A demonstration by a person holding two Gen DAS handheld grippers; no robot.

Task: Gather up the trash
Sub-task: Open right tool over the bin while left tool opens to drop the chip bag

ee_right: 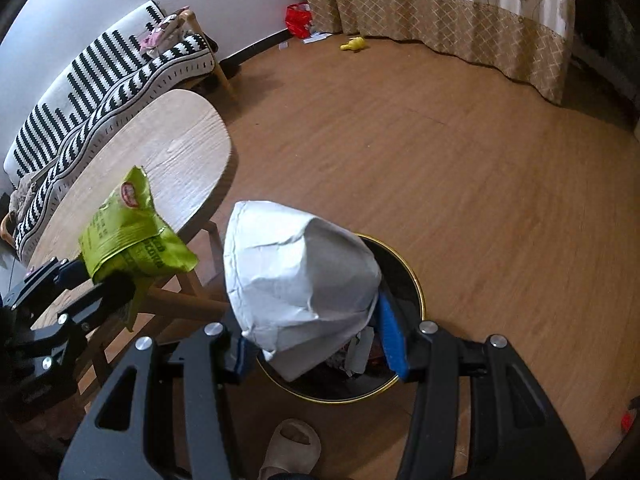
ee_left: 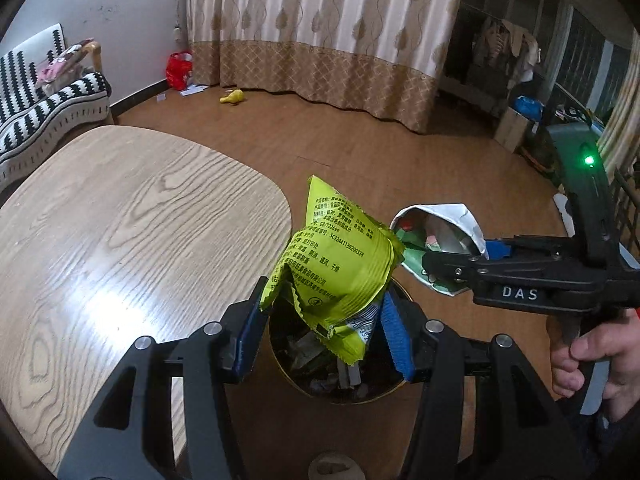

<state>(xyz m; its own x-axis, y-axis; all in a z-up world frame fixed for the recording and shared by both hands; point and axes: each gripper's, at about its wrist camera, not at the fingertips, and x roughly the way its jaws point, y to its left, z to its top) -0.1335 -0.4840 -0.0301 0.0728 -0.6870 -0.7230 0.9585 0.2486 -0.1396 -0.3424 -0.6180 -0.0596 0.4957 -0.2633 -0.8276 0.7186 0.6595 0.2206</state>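
My left gripper point(ee_left: 324, 332) is shut on a yellow-green snack wrapper point(ee_left: 340, 256) and holds it over a round black trash bin with a gold rim point(ee_left: 360, 400) on the floor; several scraps lie inside. My right gripper point(ee_right: 316, 340) is shut on a crumpled white paper cup point(ee_right: 296, 280), above the same bin point(ee_right: 416, 280). In the left wrist view the right gripper point(ee_left: 444, 268) comes in from the right with the cup point(ee_left: 440, 232) next to the wrapper. In the right wrist view the left gripper point(ee_right: 108, 280) holds the wrapper point(ee_right: 132, 236) at the left.
A light wooden table point(ee_left: 120, 240) stands left of the bin. A black-and-white striped sofa point(ee_right: 100, 84) lies beyond it. A red bag point(ee_left: 179, 68), papers and a yellow toy point(ee_left: 232, 97) lie by the curtain point(ee_left: 320, 40). A slipper point(ee_right: 292, 448) is on the floor close by.
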